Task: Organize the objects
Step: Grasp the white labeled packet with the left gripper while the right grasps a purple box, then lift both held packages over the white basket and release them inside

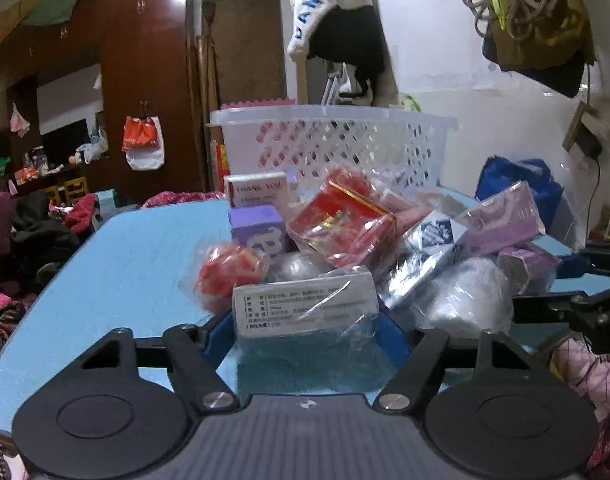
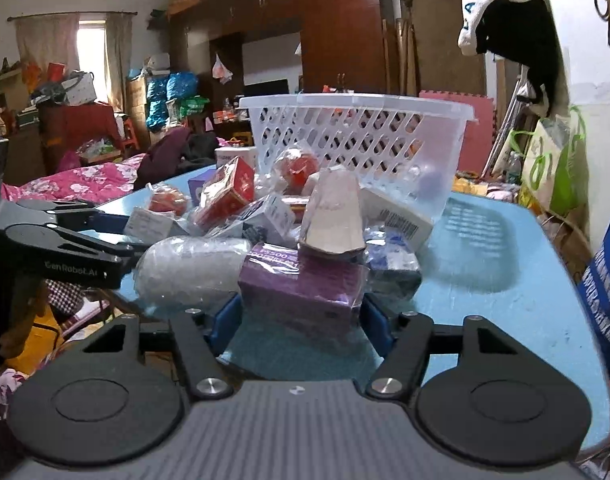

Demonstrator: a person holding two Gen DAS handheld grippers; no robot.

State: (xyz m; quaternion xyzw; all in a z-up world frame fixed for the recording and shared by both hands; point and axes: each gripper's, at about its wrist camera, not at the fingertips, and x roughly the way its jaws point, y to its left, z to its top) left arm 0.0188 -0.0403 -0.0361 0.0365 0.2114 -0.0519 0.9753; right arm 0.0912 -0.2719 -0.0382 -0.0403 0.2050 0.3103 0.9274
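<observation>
Blue pads of the left hand-held gripper [image 1: 305, 320] sit on either side of a white labelled box [image 1: 305, 306] wrapped in clear film, at the near edge of the pile; the jaws look clamped on it, though the film blurs the contact. The right hand-held gripper [image 2: 301, 316] grips a purple box [image 2: 301, 284], also film-wrapped, with pale print along its top edge, its pads pressed against both ends.

Beyond these two lies a loose heap of wrapped goods on the counter [image 1: 117, 276]: a red box with gold trim [image 1: 341, 222] tilted on top, a small violet box [image 1: 257, 230] to its left, a red rounded packet [image 1: 225, 270] near the left of the heap, a bubble-wrapped bundle [image 2: 189, 270] between the two grippers, and a pale upright packet [image 2: 335, 212] leaning over the purple box. At the far side of the heap stands a clear plastic basket [image 2: 361, 140] with a lattice wall, upright on the counter.

That counter is light blue with a rounded corner and a worn surface. Around it the room is crowded: a dark wooden wardrobe [image 1: 145, 80] on the far left, a bed with a pink floral cover [image 2: 77, 184], a curtained window [image 2: 91, 52], and a white cloth with blue letters [image 1: 329, 4] hanging over a black garment.
</observation>
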